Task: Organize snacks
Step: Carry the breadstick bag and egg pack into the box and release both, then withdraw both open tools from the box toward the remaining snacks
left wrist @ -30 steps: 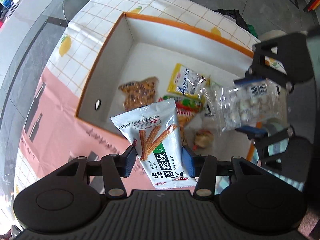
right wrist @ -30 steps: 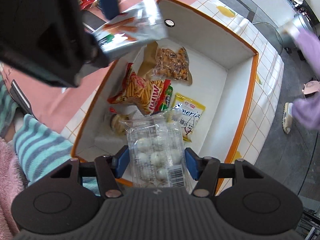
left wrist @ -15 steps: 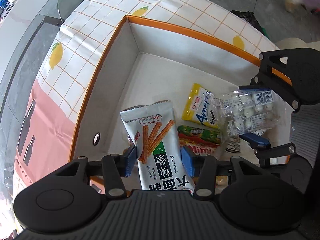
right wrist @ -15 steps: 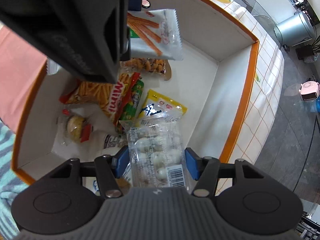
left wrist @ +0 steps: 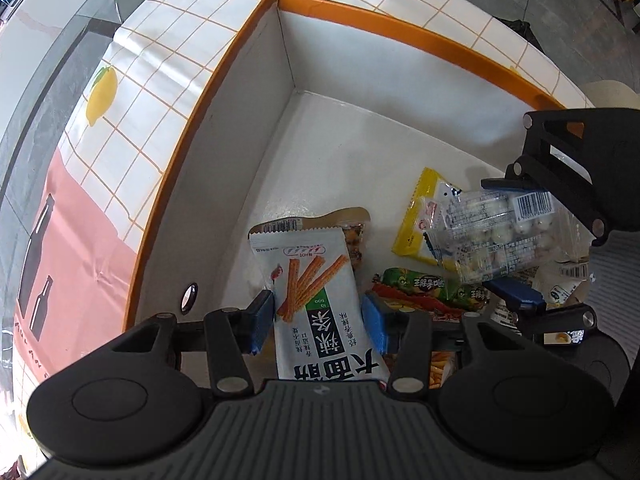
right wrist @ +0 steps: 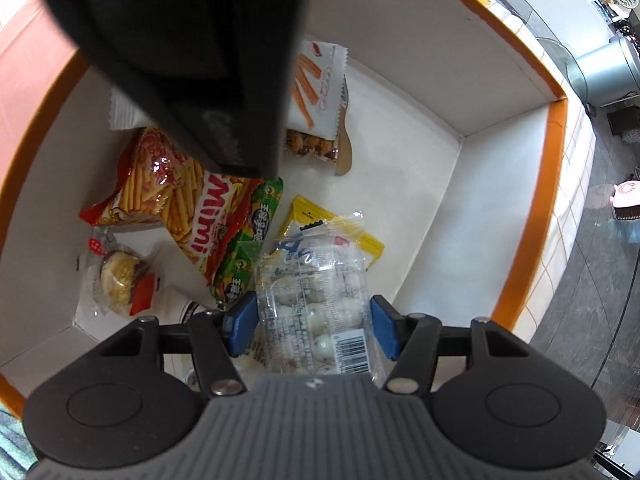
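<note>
**Two snack packs held low over the box**

Left wrist view: The left gripper [left wrist: 318,322] points down into the white box with the orange rim [left wrist: 420,38]. Its blue pads press on both sides of a white spicy-stick packet [left wrist: 316,288], so the jaws are partly closed on it and the packet hangs flat between them. It is held low inside the box, just above a brown nut snack bag [left wrist: 354,236], most likely so it can be let go without falling far. To the right, the right gripper [left wrist: 508,240] holds a clear pack of small white eggs [left wrist: 492,236] above a yellow packet [left wrist: 416,224] and a green sausage stick [left wrist: 432,284]. The box sits on a tablecloth with lemons and a grid [left wrist: 132,92].

Right wrist view: The right gripper [right wrist: 312,324] is also partly closed, with its blue pads on the sides of the clear egg pack [right wrist: 316,304]. The pack hangs over the yellow packet [right wrist: 360,236], near the box corner. A red Mimi snack bag [right wrist: 192,208], the green sausage stick [right wrist: 256,240] and a small wrapped cake [right wrist: 118,276] already lie on the box floor. The left gripper's dark body fills the top of the view, with the stick packet [right wrist: 316,80] under it. Both packs look ready to be dropped with the other snacks.
</note>
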`<action>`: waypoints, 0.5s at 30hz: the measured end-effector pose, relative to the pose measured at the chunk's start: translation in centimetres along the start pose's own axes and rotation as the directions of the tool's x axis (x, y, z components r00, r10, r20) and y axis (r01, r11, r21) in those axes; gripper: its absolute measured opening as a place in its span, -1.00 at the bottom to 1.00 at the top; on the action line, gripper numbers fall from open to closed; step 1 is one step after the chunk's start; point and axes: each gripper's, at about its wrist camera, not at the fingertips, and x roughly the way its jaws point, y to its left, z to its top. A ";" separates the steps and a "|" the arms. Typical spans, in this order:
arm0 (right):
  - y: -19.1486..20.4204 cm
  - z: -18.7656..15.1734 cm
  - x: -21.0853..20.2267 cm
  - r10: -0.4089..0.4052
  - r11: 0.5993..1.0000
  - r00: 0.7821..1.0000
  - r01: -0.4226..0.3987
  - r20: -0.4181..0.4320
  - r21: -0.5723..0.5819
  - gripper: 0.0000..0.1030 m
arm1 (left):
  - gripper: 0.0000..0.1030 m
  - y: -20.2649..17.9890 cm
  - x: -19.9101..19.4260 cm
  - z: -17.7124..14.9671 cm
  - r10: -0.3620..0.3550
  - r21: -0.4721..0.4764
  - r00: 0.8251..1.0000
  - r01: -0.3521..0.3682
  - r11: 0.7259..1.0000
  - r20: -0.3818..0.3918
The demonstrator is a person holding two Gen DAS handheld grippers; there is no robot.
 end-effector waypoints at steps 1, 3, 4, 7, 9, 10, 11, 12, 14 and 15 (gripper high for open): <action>-0.1 0.1 0.1 0.001 1.000 1.000 -0.001 0.001 0.004 0.13 | 0.06 0.1 0.1 0.0 -0.002 -0.003 1.000 0.002 1.000 0.000; 0.0 0.2 0.0 0.003 1.000 1.000 -0.003 0.004 0.011 0.13 | 0.06 0.1 0.1 0.0 -0.004 -0.006 1.000 0.004 1.000 0.004; -0.1 0.2 -0.1 0.004 1.000 1.000 -0.004 0.005 0.013 0.13 | 0.06 0.1 0.1 0.0 -0.005 -0.007 1.000 0.005 1.000 0.005; 0.1 0.1 -0.6 -0.004 1.000 1.000 0.004 0.006 0.008 0.18 | 0.12 0.0 -0.1 -0.3 -0.006 -0.004 1.000 0.006 1.000 0.010; 0.3 0.0 -1.0 -0.014 1.000 1.000 0.014 0.006 0.005 0.28 | 0.19 -0.1 -0.4 -0.5 -0.005 -0.001 1.000 0.005 1.000 0.018; 0.2 0.0 -1.2 -0.015 1.000 1.000 0.015 0.010 0.008 0.31 | 0.21 -0.2 -0.6 -0.7 -0.008 -0.004 1.000 0.008 1.000 0.021; 0.3 0.0 -1.5 -0.016 1.000 1.000 0.016 0.014 0.012 0.33 | 0.23 -0.2 -0.9 -0.9 -0.010 -0.009 1.000 0.010 1.000 0.025; 0.2 0.0 -1.8 -0.018 1.000 1.000 0.018 0.016 0.017 0.33 | 0.28 -0.1 -1.2 -1.1 -0.009 -0.013 1.000 0.010 1.000 0.030; 0.3 -0.2 -2.4 -0.028 0.999 0.999 0.027 0.019 0.024 0.34 | 0.35 -0.1 -1.9 -1.6 -0.007 -0.021 0.999 0.008 1.000 0.043; 0.4 -0.2 -2.7 -0.033 0.999 0.999 0.032 0.019 0.026 0.35 | 0.36 0.0 -2.3 -1.9 -0.004 -0.024 0.999 0.005 1.000 0.048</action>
